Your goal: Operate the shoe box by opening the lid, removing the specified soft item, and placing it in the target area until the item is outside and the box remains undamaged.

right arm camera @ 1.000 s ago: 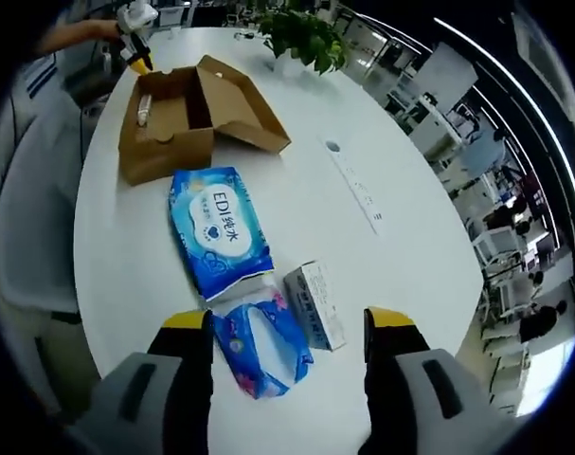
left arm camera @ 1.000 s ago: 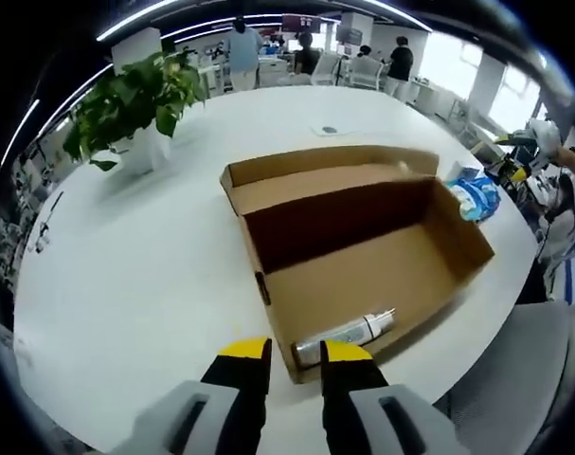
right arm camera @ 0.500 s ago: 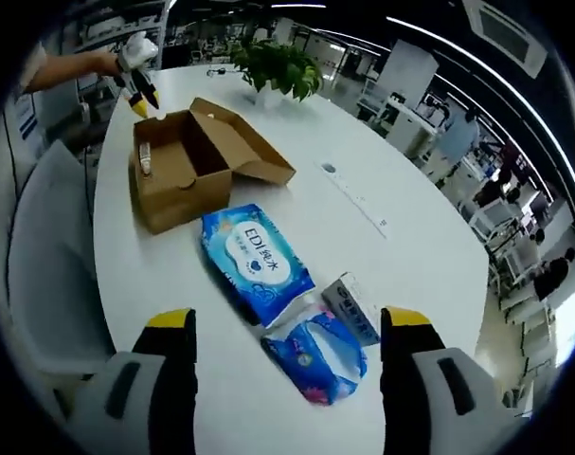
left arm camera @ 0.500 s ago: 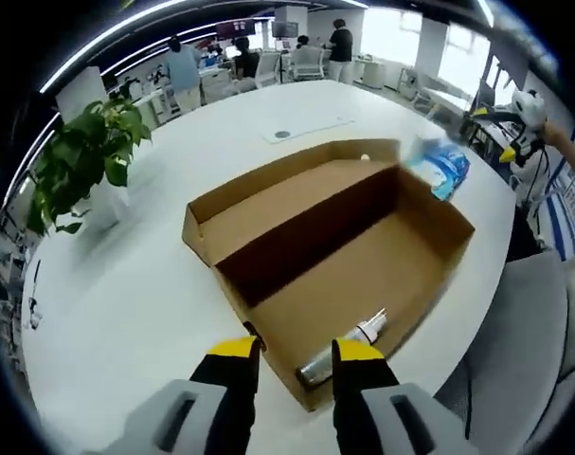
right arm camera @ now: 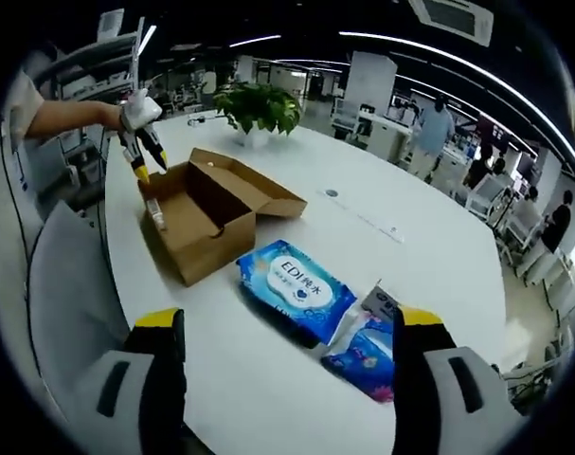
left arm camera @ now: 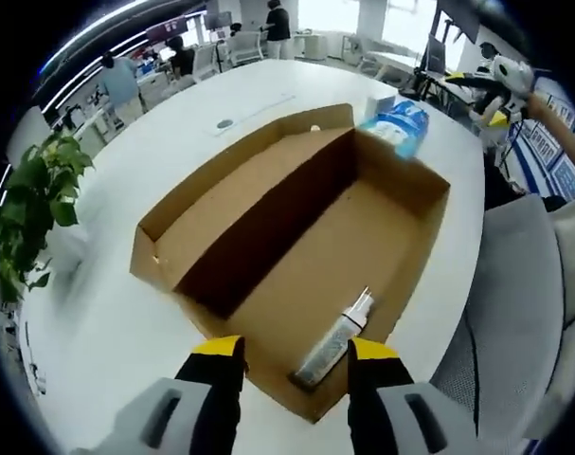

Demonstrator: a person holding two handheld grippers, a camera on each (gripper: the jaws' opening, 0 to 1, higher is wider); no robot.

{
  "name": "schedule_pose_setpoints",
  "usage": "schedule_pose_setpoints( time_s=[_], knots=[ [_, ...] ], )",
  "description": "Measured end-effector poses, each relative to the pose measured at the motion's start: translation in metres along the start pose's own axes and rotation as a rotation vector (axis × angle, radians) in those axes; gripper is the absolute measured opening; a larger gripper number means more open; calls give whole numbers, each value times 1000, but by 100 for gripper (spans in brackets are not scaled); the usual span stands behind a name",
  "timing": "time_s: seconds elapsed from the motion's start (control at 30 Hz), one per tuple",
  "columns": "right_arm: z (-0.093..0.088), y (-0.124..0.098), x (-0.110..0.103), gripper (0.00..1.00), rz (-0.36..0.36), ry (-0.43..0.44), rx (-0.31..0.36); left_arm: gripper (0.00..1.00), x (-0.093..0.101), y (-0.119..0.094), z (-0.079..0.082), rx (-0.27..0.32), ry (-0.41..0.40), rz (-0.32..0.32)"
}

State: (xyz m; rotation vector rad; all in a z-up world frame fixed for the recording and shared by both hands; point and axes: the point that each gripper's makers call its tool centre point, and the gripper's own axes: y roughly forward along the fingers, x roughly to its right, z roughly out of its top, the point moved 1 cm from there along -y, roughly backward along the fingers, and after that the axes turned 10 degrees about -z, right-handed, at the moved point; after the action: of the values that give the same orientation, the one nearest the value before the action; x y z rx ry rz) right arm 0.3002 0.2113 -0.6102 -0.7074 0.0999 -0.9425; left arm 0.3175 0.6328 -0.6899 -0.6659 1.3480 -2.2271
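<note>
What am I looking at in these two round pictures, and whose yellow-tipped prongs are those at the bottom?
No robot arm here: a person holds a two-jaw gripper in each hand, and a fisheye camera rides on each one. The left gripper view looks down past the left gripper into an open brown cardboard shoe box on a round white table. A slim silver spray bottle lies inside. The right gripper view looks along the table past the right gripper, jaws wide apart, at a blue pack of wet wipes, a smaller blue floral pouch and a small grey carton, all outside the box. A green potted plant stands behind. Neither gripper holds anything.
</note>
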Motion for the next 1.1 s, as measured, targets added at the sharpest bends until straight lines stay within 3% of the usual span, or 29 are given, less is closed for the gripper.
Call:
schedule_pose_setpoints(
  time_s=[0.17, 0.3, 0.5, 0.77, 1.1],
  knots=[
    [-5, -11, -11, 94, -7, 43, -8, 50, 2, 7, -1, -42, 59, -28],
    [-10, -16, -18, 96, -11, 56, -36, 50, -3, 17, -7, -118, 144, -37],
    [-6, -25, -30, 96, 1, 89, -28, 51, -3, 29, -7, -157, 180, -68],
    [-20, -23, -36, 96, -13, 124, -58, 51, -4, 47, -10, -279, 376, -104],
    [-30, -19, -37, 96, -30, 149, -88, 52, -3, 60, -16, -374, 469, -205]
  ],
)
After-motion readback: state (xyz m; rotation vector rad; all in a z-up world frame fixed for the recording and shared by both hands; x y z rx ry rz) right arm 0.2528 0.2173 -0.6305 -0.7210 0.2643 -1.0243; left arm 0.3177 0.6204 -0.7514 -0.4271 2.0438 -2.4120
